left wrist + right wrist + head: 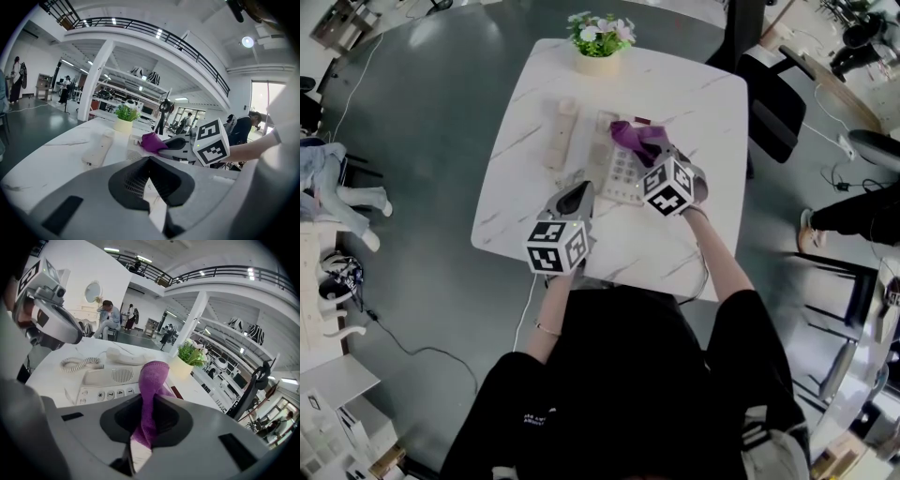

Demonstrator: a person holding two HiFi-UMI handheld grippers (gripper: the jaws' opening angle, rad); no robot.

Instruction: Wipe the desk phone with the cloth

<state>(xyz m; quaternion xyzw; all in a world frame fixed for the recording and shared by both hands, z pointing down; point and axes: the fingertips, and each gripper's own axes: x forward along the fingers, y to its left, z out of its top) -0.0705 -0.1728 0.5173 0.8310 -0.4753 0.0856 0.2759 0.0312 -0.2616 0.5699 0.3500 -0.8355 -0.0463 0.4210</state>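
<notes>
- Starting at the left: my left gripper (577, 192) is over the white marble-patterned square table (703, 103), just beside the phone's near-left corner. Its jaws are pressed together with nothing between them. I cannot tell whether the tips touch the tabletop.
- The long cream handset (562, 131) is off its cradle, lying flat on the table left of the phone. Its coiled cord (79, 364) lies near it.
- A small cream pot of green leaves and pale flowers (598, 42) stands at the far table edge.
- The cream push-button desk phone (617, 173) sits mid-table, keypad up.
- The purple knitted cloth (630, 137) is bunched on the phone's upper part, touching it above the keypad.
- My right gripper (659, 155) has its jaws pinching the cloth's near end.
</notes>
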